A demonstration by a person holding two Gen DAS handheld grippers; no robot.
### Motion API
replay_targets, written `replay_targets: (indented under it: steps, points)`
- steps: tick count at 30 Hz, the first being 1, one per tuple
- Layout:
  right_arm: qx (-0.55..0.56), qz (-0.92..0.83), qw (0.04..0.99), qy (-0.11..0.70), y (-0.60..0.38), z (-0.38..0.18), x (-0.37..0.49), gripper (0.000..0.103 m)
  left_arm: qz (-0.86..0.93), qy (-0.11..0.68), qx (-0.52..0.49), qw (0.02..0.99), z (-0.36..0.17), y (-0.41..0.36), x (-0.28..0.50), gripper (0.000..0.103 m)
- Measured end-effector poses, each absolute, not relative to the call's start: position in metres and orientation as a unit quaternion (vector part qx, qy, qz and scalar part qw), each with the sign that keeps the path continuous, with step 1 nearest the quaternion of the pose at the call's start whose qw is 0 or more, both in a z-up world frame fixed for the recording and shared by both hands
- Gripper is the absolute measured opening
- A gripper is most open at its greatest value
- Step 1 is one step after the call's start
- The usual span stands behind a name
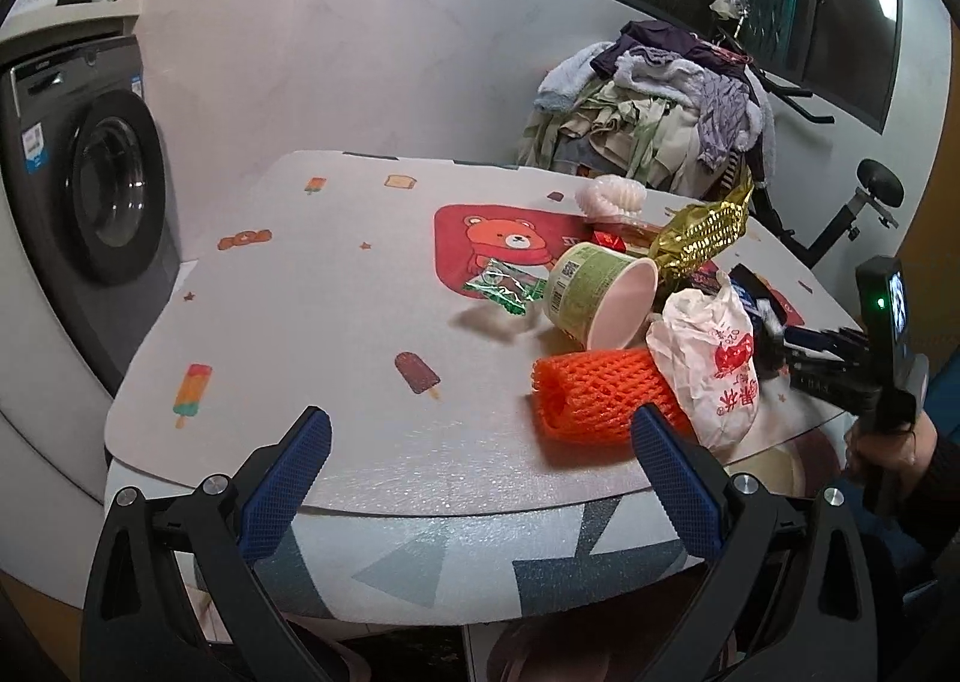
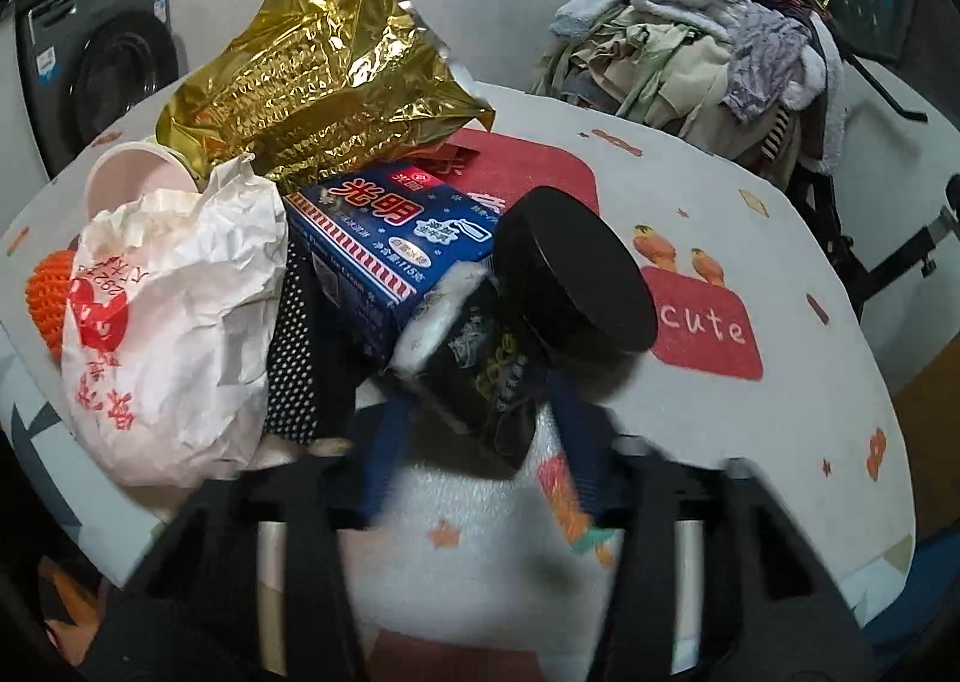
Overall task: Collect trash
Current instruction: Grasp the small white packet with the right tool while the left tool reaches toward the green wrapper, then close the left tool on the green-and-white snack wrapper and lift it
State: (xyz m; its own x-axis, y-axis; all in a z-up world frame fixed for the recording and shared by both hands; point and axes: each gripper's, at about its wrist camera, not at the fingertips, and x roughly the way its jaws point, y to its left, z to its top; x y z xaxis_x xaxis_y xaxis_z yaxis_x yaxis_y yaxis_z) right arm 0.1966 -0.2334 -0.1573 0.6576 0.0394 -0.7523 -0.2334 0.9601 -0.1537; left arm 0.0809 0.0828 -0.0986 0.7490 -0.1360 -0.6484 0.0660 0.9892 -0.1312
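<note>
My left gripper [image 1: 480, 454]: wide open, holding nothing, near table [image 1: 300, 322] edge | orange foam net [image 1: 600, 394]: just right of it | my right gripper [image 2: 480, 412]: squeezing the black jar [image 2: 510, 346], near the blue box [image 2: 384, 238]

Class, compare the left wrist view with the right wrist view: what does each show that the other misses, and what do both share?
Only the left wrist view shows the green candy wrapper, the white foam net and the open left gripper.

Only the right wrist view shows the black jar between the right gripper's fingers, and the "cute" print.

Both show the gold foil bag, white paper bag, orange foam net, laundry pile and washing machine.
</note>
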Motion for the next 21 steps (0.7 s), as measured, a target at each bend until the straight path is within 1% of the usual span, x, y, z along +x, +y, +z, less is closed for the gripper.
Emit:
replay_targets:
  steps: [1,2,3,4,7,12,17,21]
  points:
    - [-0.119,0.075,0.903,0.407,-0.233,-0.156,0.196,0.022,-0.056,0.35,-0.047,0.934,-0.099,0.081,0.081,0.098]
    - [-0.115,0.075,0.906,0.401,-0.233,-0.152,0.192,0.019,-0.058,0.349,-0.045,0.934,-0.099,0.08,0.082,0.098]
    - [-0.108,0.079,0.909,0.394,-0.235,-0.147,0.188,0.014,-0.062,0.347,-0.045,0.935,-0.099,0.079,0.081,0.098]
    - [-0.1,0.083,0.912,0.388,-0.236,-0.142,0.182,0.013,-0.064,0.346,-0.046,0.935,-0.099,0.078,0.081,0.097]
    - [-0.074,0.088,0.922,0.369,-0.242,-0.126,0.164,0.012,-0.072,0.344,-0.053,0.935,-0.097,0.077,0.083,0.096]
    - [-0.017,0.098,0.932,0.349,-0.256,-0.103,0.145,0.012,-0.087,0.352,-0.059,0.93,-0.096,0.071,0.089,0.086]
    - [0.021,0.097,0.935,0.34,-0.264,-0.093,0.134,0.012,-0.109,0.354,-0.059,0.927,-0.093,0.063,0.098,0.071]
    - [0.036,0.094,0.935,0.341,-0.266,-0.096,0.128,0.012,-0.128,0.354,-0.04,0.926,-0.09,0.052,0.116,0.067]
